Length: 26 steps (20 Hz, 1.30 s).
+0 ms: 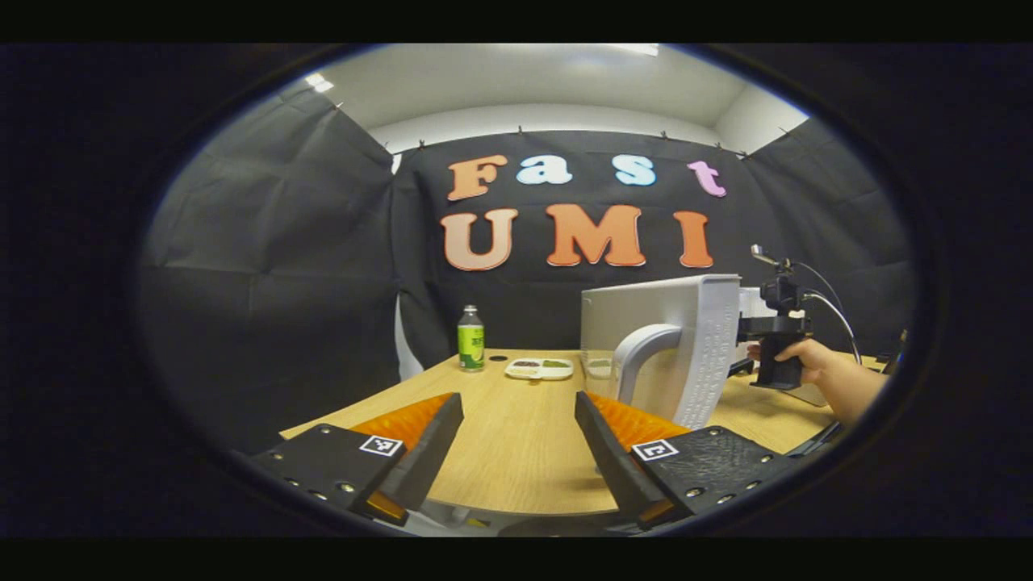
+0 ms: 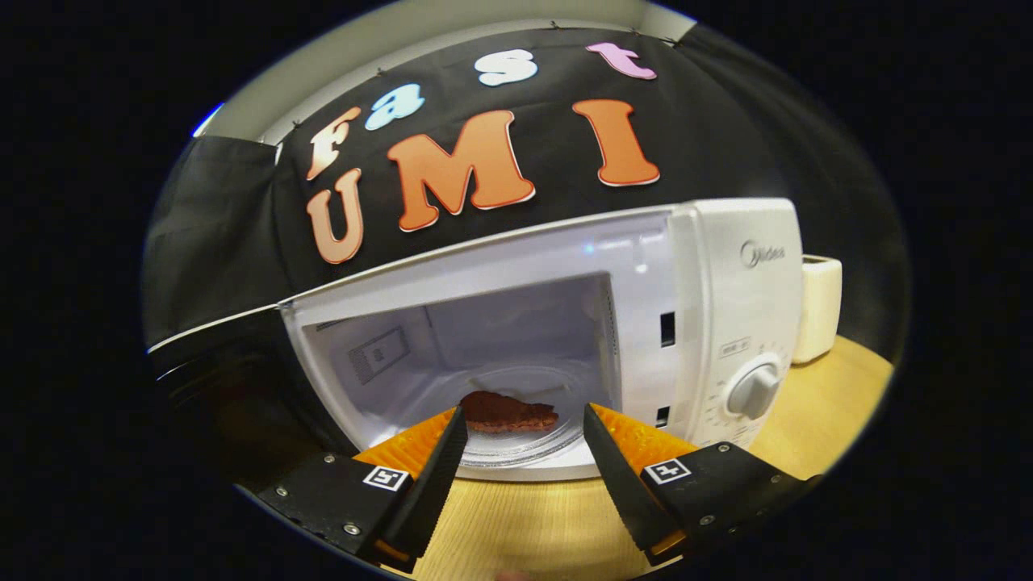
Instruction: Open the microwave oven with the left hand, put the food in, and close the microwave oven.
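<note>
The white microwave (image 2: 726, 298) stands on the wooden table with its door swung open. A brown piece of food (image 2: 508, 413) lies on the glass turntable inside the cavity. My right gripper (image 2: 523, 440) is open just in front of the opening, nothing between its fingers. In the left gripper view the open door (image 1: 670, 347) with its curved handle (image 1: 637, 355) faces me at the right, and my left gripper (image 1: 516, 420) is open over the table, short of the handle. Beyond the door a hand holds the right gripper (image 1: 779, 339).
A green bottle (image 1: 470, 339) and a white divided tray (image 1: 539, 369) with food sit at the far side of the table (image 1: 516, 452). A cream-coloured appliance (image 2: 819, 307) stands beside the microwave's right side. The timer knob (image 2: 754, 389) is on the control panel.
</note>
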Each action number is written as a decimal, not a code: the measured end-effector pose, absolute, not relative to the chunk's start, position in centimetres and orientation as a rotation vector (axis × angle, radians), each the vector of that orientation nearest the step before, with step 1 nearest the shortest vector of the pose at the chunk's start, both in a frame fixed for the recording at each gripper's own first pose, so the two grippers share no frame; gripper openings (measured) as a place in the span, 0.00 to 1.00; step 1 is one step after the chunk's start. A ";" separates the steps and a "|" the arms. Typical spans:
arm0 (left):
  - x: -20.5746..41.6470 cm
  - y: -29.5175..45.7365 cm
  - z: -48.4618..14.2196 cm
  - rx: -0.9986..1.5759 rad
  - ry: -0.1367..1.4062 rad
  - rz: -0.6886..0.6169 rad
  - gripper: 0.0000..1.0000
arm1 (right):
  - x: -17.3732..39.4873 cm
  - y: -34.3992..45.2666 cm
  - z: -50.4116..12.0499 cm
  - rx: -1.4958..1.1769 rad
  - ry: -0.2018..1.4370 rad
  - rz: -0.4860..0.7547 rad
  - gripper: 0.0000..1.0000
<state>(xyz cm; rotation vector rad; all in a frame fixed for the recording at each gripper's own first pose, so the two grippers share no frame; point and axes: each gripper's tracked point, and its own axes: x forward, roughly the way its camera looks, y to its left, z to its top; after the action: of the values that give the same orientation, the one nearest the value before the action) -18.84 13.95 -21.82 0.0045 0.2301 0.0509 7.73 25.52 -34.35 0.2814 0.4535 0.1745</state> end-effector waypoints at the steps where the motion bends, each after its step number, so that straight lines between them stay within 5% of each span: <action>1: -18.5 13.0 -21.7 0.003 0.225 0.026 0.87 | 7.0 24.9 -32.7 0.270 0.423 0.189 0.91; 13: -13.9 -1.0 -22.8 -0.035 0.223 -0.282 0.87 | 1.7 13.5 -22.7 0.232 0.271 0.228 0.92; 17: -12.0 -5.8 -23.3 -0.008 0.216 -0.348 0.67 | 0.5 10.0 -22.0 0.195 0.258 0.201 0.92; 20: -10.6 -9.0 -24.2 0.020 0.221 -0.374 0.39 | -0.1 7.7 -21.6 0.189 0.242 0.173 0.92; 26: -7.6 -14.0 -25.7 -0.064 0.254 -0.456 0.15 | -1.1 4.3 -22.0 0.185 0.238 0.134 0.92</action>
<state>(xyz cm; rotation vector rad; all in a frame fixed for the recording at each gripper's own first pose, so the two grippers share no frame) -7.63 -13.96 -25.66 -0.0640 0.2540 -0.4565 -1.14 4.32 -22.04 0.1850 0.2376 0.1343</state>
